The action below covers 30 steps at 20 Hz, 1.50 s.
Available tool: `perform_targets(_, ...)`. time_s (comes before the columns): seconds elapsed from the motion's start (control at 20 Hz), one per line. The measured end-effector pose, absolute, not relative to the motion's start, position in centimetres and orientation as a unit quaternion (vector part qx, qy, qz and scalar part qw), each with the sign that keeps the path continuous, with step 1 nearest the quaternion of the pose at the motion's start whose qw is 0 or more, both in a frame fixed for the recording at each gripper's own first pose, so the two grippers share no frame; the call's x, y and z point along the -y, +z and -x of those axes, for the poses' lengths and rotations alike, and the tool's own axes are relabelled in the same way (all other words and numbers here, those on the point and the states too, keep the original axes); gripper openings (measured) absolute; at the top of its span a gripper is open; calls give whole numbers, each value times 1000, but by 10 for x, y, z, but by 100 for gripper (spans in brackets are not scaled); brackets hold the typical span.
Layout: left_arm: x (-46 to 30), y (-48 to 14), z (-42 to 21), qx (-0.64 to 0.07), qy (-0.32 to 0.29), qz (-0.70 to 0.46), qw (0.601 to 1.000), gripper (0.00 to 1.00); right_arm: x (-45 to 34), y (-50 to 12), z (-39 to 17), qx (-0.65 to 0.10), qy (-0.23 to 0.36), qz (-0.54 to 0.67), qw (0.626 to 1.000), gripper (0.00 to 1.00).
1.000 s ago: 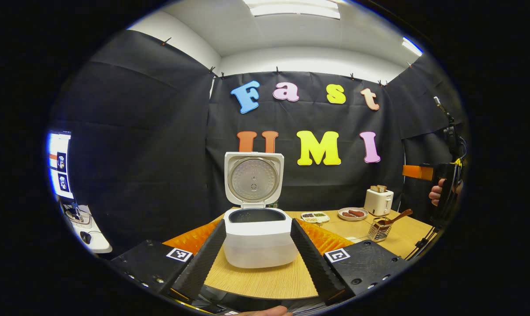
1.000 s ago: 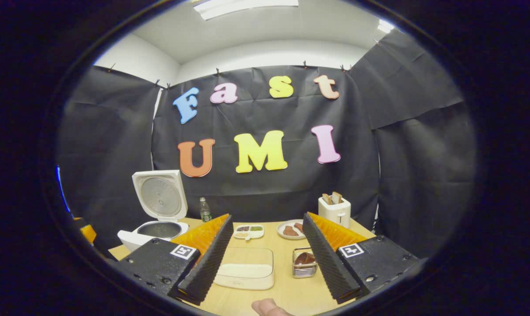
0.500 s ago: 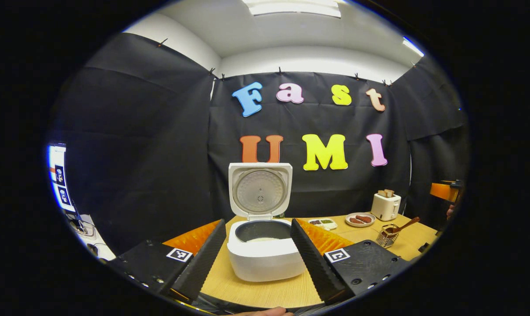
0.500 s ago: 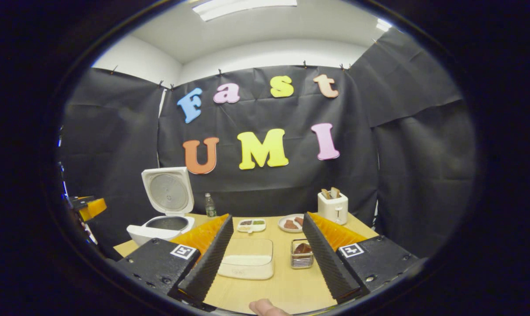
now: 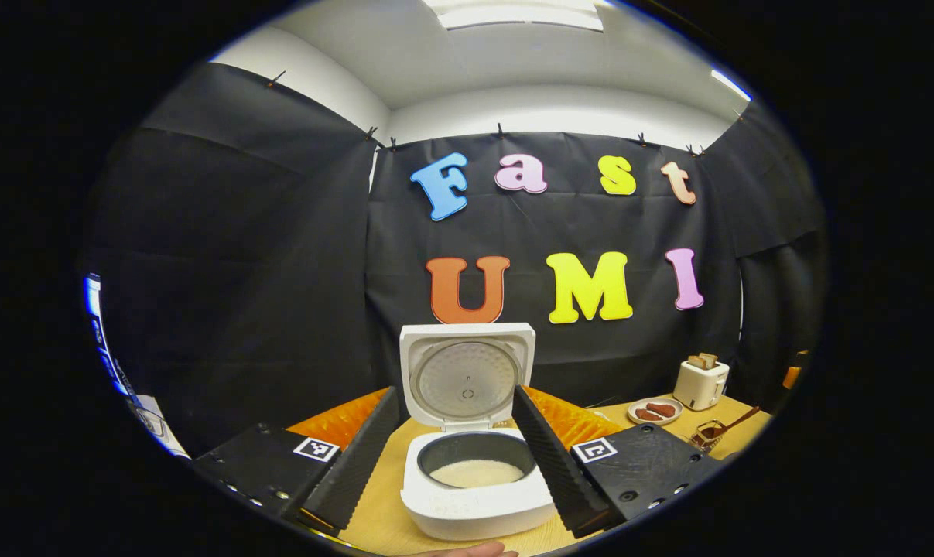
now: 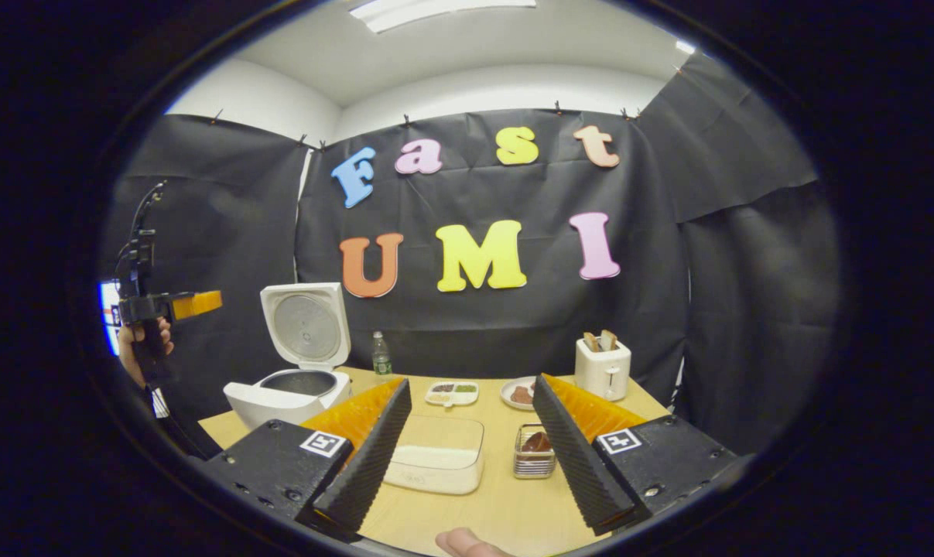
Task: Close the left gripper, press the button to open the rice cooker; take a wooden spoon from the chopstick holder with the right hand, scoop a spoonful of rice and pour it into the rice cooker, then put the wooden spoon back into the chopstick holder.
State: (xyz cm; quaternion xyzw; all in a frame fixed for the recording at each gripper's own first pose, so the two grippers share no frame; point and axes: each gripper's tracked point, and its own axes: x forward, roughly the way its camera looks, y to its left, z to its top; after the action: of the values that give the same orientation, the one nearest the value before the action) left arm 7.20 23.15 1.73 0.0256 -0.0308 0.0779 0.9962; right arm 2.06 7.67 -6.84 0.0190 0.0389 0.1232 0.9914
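Note:
The white rice cooker (image 5: pixel 478 507) stands open on the table, its lid (image 5: pixel 467 375) upright and white rice in its dark pot. My left gripper (image 5: pixel 455 456) hovers above and in front of it, open, with nothing between its fingers. The right gripper view has the cooker (image 6: pixel 285 394) at the left, and beyond it the left gripper (image 6: pixel 169 305) held high by a hand (image 6: pixel 138 348). My right gripper (image 6: pixel 467 456) is open over the table, apart from everything. Between its fingers lie a clear box of rice (image 6: pixel 438 456) and the wire chopstick holder (image 6: pixel 535 456) with the wooden spoon (image 6: pixel 538 442) in it.
A toaster (image 6: pixel 603 367) with bread, a plate of sausages (image 6: pixel 519 393), a small divided dish (image 6: pixel 451 393) and a bottle (image 6: pixel 381 356) stand along the table's back edge. In the left gripper view the holder with the spoon handle (image 5: pixel 733 424) is at far right.
The left gripper has risen, so the cooker sits lower in its view and the rice inside now shows. The right gripper's view shifted slightly; the raised left gripper has come into it.

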Motion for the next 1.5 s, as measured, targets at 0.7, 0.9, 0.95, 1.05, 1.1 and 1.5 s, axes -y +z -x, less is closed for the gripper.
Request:
perform_targets(0.7,-249,71,-226,52,69,12,996,94,-95,-94,-61,-12,178,-61,982,100)
perform_targets(0.9,-257,71,-273,38,85,-16,995,94,-94,-89,-64,10,182,-53,982,100)
perform_targets(0.95,-254,69,-283,34,83,-12,996,94,-91,-90,-66,12,178,-53,982,99)
perform_targets(1.05,-252,59,-305,18,78,-4,997,94,-85,-90,-69,15,168,-57,984,98)
perform_targets(1.1,-254,54,-315,9,80,-2,997,94,-84,-89,-71,16,167,-57,984,98)
perform_targets(1.5,-264,22,-353,-30,101,-10,994,97,-86,-102,-62,-21,170,-63,983,98)
